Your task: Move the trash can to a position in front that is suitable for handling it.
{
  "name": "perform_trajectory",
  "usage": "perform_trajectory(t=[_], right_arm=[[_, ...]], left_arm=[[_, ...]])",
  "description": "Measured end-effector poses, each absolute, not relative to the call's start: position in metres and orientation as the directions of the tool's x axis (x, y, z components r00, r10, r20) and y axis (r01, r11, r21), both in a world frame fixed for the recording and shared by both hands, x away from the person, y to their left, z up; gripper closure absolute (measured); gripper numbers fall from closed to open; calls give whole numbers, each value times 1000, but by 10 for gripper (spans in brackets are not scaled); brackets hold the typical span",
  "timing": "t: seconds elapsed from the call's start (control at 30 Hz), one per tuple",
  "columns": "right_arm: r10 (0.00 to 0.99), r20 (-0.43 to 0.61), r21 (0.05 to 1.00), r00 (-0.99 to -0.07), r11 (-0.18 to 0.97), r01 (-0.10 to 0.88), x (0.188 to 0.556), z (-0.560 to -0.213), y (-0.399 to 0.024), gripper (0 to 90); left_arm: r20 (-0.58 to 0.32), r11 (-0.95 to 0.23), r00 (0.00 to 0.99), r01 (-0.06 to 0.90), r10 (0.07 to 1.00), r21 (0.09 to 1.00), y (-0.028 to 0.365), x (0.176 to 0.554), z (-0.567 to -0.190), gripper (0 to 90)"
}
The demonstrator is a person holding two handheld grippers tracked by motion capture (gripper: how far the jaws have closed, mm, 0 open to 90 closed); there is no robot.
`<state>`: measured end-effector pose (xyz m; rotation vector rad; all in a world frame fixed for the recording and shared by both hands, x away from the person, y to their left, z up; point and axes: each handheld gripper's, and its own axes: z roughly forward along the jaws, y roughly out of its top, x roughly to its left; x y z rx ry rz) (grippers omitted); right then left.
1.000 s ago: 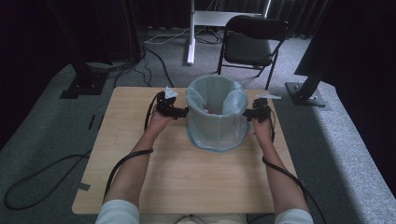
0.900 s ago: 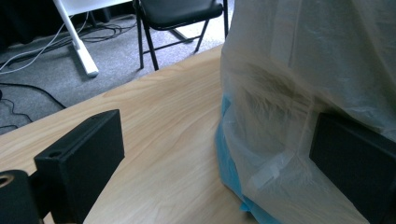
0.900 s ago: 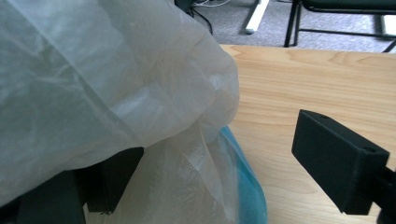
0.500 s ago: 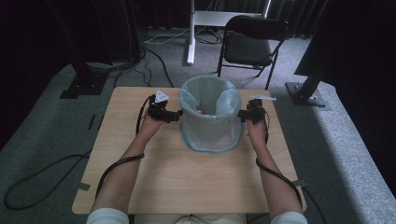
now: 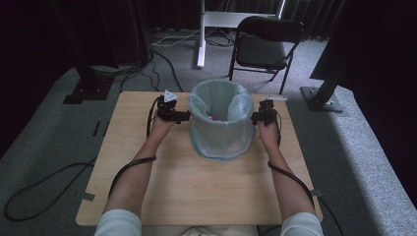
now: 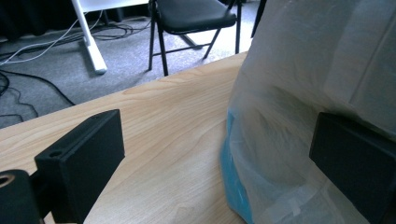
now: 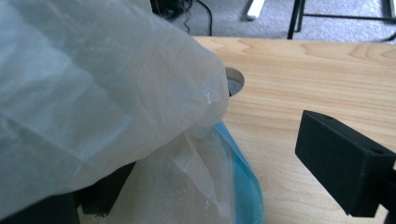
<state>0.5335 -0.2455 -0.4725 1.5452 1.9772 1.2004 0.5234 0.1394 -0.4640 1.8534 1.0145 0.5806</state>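
A blue bin (image 5: 219,140) lined with a translucent white bag (image 5: 231,105) stands on the far middle of the wooden table (image 5: 196,187). Something pink (image 5: 215,118) lies inside it. My left gripper (image 5: 184,116) sits at the bin's left side, open, its jaws wide apart; in the left gripper view (image 6: 219,149) the right jaw rests against the bag (image 6: 303,84). My right gripper (image 5: 254,117) is at the bin's right side, also open. In the right gripper view (image 7: 224,177) the bag (image 7: 93,102) drapes over the left jaw and hides most of it.
A black folding chair (image 5: 263,44) and a white table leg (image 5: 200,34) stand beyond the table. Black stand bases (image 5: 324,98) and cables (image 5: 44,191) lie on the grey carpet. A round hole (image 7: 234,81) is cut in the tabletop near the bin.
The bin and both hands have shifted slightly to the left on the table. The left gripper has drawn a little away from the bin's rim.
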Motion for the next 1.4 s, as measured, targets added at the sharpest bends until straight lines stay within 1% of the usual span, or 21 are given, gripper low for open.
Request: perform_trajectory(t=[0.13, 0.3, 0.47, 0.5, 0.63, 0.73, 0.93, 1.03, 1.23, 1.4], right_arm=[[906, 222, 805, -361, 38, 592, 528, -471, -246, 147], [892, 197, 810, -406, 85, 581, 519, -468, -242, 150], [891, 187, 812, -415, 97, 576, 507, -467, -242, 150], [890, 201, 811, -409, 83, 579, 501, -468, -244, 150], [888, 218, 809, -405, 68, 584, 492, -470, -246, 151], [885, 219, 811, -411, 70, 581, 481, -470, -244, 154], [872, 212, 814, -441, 92, 573, 454, -470, -237, 154], [871, 215, 811, -441, 93, 577, 446, -470, -235, 155], [853, 219, 813, -474, 110, 572, 421, -471, -225, 155], [851, 198, 823, -486, 125, 554, 403, -471, -220, 162]], left_arm=[[-12, -255, 556, 402, 831, 879, 141, 519, -462, 37], [-14, -263, 562, 409, 827, 874, 147, 511, -461, 37], [17, -296, 573, 396, 819, 869, 145, 498, -459, 37], [26, -306, 580, 390, 814, 868, 144, 490, -458, 37], [31, -313, 591, 381, 806, 870, 144, 477, -459, 37], [24, -309, 595, 383, 804, 871, 148, 467, -459, 37], [81, -350, 609, 337, 789, 874, 156, 444, -458, 37], [76, -348, 611, 339, 788, 874, 160, 438, -458, 37], [68, -347, 603, 359, 795, 866, 171, 419, -457, 37], [69, -353, 615, 352, 785, 867, 175, 401, -457, 38]])
